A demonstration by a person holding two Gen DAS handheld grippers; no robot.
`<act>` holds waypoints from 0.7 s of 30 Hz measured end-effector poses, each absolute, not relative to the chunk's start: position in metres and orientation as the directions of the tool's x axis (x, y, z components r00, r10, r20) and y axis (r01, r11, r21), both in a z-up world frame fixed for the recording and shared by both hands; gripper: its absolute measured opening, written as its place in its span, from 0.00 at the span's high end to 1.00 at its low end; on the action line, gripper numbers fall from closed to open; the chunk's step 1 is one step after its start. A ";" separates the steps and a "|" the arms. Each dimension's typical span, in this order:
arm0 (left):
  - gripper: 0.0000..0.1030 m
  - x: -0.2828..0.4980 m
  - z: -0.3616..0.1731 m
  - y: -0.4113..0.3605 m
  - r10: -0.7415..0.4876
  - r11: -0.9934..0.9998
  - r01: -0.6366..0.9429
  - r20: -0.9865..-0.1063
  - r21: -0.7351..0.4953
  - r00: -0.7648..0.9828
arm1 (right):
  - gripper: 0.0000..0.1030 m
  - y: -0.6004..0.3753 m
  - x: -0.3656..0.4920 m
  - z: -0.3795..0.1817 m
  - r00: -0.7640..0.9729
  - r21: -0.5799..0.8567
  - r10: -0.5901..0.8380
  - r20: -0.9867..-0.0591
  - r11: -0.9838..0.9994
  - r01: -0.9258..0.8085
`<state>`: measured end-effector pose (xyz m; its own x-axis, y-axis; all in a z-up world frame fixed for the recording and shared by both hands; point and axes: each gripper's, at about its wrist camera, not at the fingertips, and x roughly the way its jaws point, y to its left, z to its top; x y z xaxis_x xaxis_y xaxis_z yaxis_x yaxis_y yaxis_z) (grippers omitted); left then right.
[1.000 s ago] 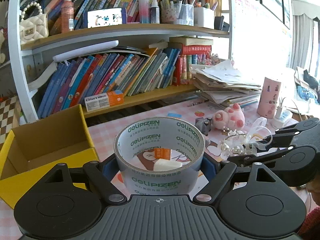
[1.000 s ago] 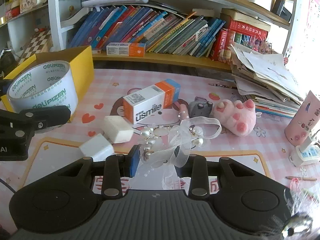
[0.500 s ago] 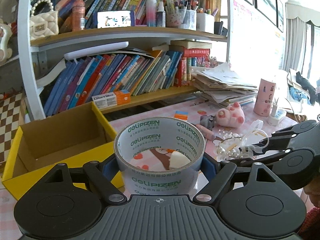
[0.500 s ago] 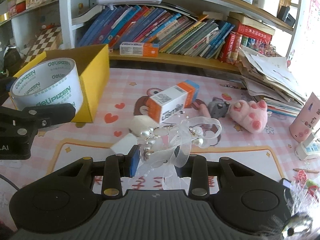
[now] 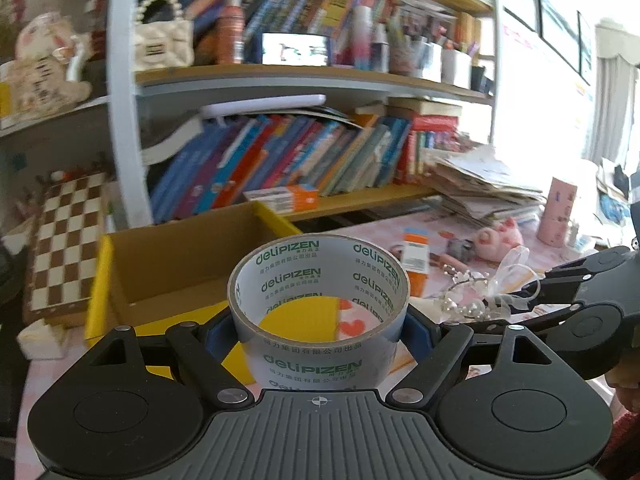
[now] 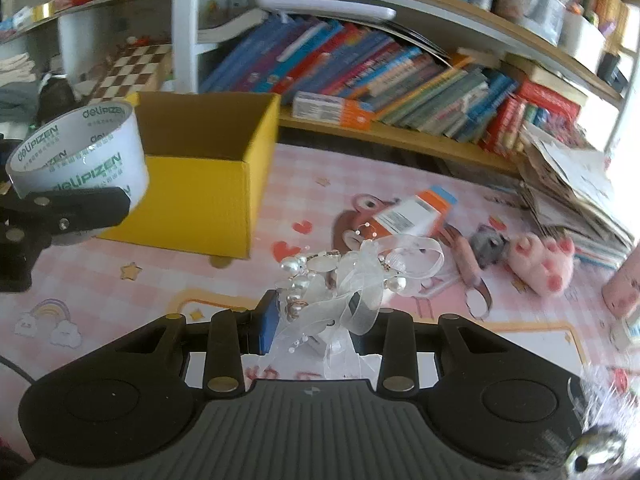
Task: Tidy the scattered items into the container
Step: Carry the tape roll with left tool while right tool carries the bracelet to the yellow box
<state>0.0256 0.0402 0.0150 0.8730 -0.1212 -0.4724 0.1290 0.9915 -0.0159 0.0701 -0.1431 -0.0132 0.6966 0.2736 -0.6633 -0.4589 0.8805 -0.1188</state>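
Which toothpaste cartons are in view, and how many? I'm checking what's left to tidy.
2: one orange-and-white toothpaste carton lies on the pink desk mat; another rests on the wooden shelf before the books. Others may be hidden.

Wooden bookshelf (image 5: 304,76) w/ white uprights at 12 o'clock, packed w/ leaning books (image 6: 360,72). Pink checked tabletop (image 6: 168,280) below. Bright window w/ curtain (image 5: 616,120) at 2 o'clock, strong daylight.

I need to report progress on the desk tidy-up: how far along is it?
Done: nothing shows in the visible part of the yellow box.
In hand: the left gripper holds the tape roll near the box; the right gripper holds the pearl ribbon ornament.
Left on the mat: the orange-and-white carton, grey toy and pink plush.
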 end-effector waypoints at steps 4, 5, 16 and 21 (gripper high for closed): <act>0.18 0.022 0.018 0.058 -0.090 0.996 0.086 -0.455 -0.028 0.886 | 0.68 -0.124 0.071 -0.009 0.700 -0.143 0.299 -0.649 0.856 -0.498; 0.18 0.022 0.019 0.061 -0.083 0.997 0.078 -0.451 -0.030 0.889 | 0.68 -0.119 0.070 -0.007 0.701 -0.148 0.307 -0.644 0.849 -0.508; 0.18 0.029 0.029 0.094 -0.021 0.999 0.010 -0.399 -0.031 0.917 | 0.68 -0.079 0.085 0.013 0.689 -0.149 0.403 -0.603 0.791 -0.593; 0.18 0.043 0.033 0.108 -0.005 1.000 -0.004 -0.385 -0.023 0.923 | 0.68 -0.063 0.102 0.028 0.680 -0.141 0.448 -0.580 0.768 -0.625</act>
<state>0.0430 0.1076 0.0328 0.9227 -0.0049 -0.3855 -0.0042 0.9997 -0.0227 0.1019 -0.0629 0.0283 0.6804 0.4476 -0.5803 -0.6253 0.7675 -0.1412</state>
